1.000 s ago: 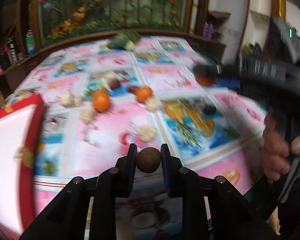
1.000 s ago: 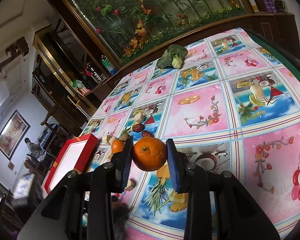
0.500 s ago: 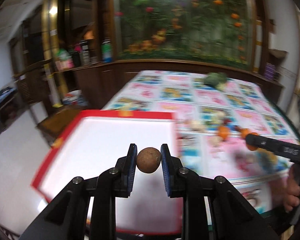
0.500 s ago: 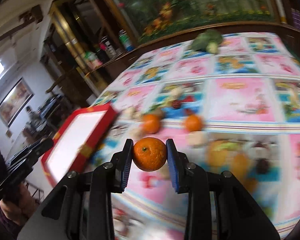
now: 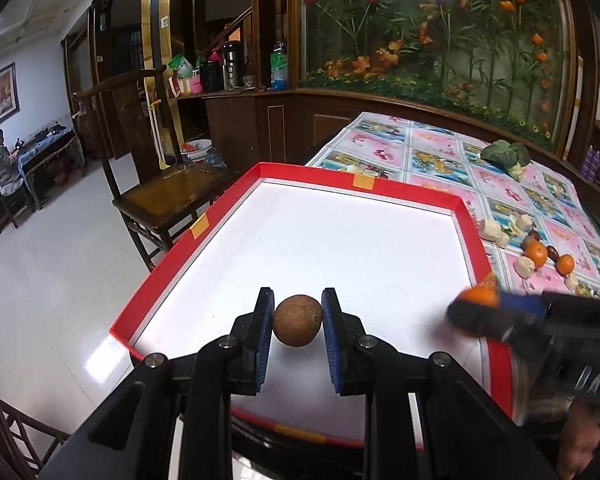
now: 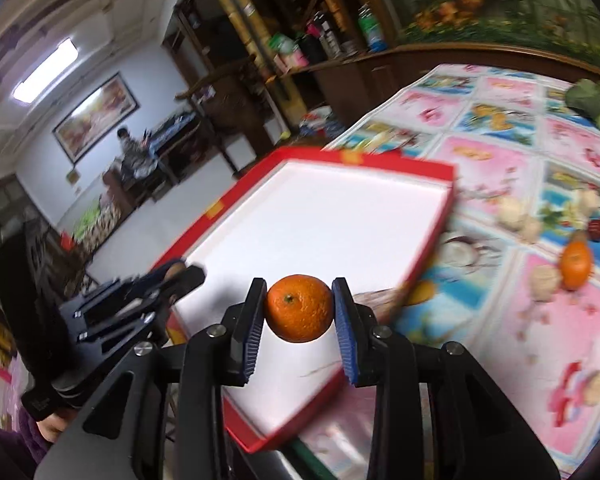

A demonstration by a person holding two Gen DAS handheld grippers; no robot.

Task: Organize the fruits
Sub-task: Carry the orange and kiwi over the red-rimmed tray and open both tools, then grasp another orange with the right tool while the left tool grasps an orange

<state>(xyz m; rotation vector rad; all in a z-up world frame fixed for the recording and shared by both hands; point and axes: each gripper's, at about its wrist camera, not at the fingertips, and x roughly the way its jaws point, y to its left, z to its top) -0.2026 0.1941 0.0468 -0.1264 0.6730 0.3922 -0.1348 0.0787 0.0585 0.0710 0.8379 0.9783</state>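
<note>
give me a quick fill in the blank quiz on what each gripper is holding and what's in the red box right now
1. The left gripper is shut on a round ____ fruit.
2. The right gripper is shut on an ____.
3. Both grippers hang over the box, whose rim is red and whose inside is ____.
4. The number of fruits lying inside the box is ____.

Missing words: brown; orange; white; zero
</note>
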